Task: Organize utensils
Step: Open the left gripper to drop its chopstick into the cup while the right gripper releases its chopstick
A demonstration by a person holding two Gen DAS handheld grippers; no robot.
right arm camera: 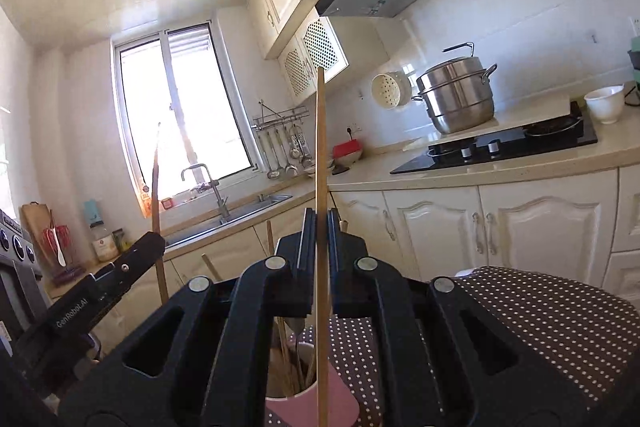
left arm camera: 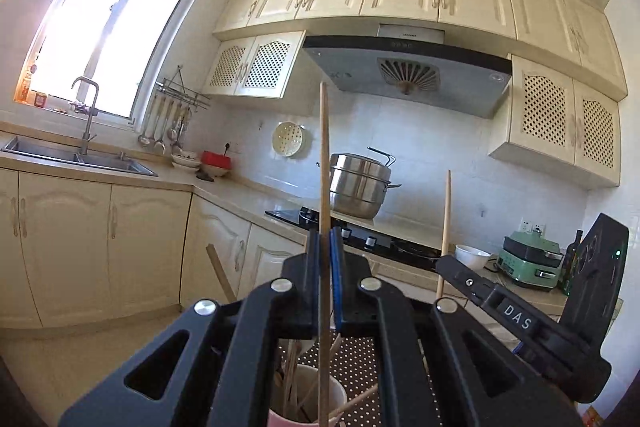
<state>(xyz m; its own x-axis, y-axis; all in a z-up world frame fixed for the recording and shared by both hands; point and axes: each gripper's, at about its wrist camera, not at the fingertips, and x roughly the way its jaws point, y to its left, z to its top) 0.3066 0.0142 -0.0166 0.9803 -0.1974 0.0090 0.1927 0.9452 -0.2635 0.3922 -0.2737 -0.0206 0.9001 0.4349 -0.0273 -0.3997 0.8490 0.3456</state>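
Each gripper is closed on a single wooden chopstick held upright above a pink-and-white cup. The left gripper (left arm camera: pixel 325 247) clamps the left chopstick (left arm camera: pixel 324 155) near its lower part; the right gripper (right arm camera: pixel 319 227) clamps the right chopstick (right arm camera: pixel 320 147) likewise. The cup (right arm camera: pixel 316 403), already holding several sticks and utensils, stands on a brown polka-dot cloth (right arm camera: pixel 540 315), below both tools; how close it sits to the cloth's edge cannot be told. Likely faults, judged from this pose: a long stick gripped low may pivot between the pads and tilt; its lower end may strike the cup's rim or the crossed sticks inside (left arm camera: pixel 352 403) and jam; a sideways push could tip the cup; and the two tools, close together, may collide on descent.
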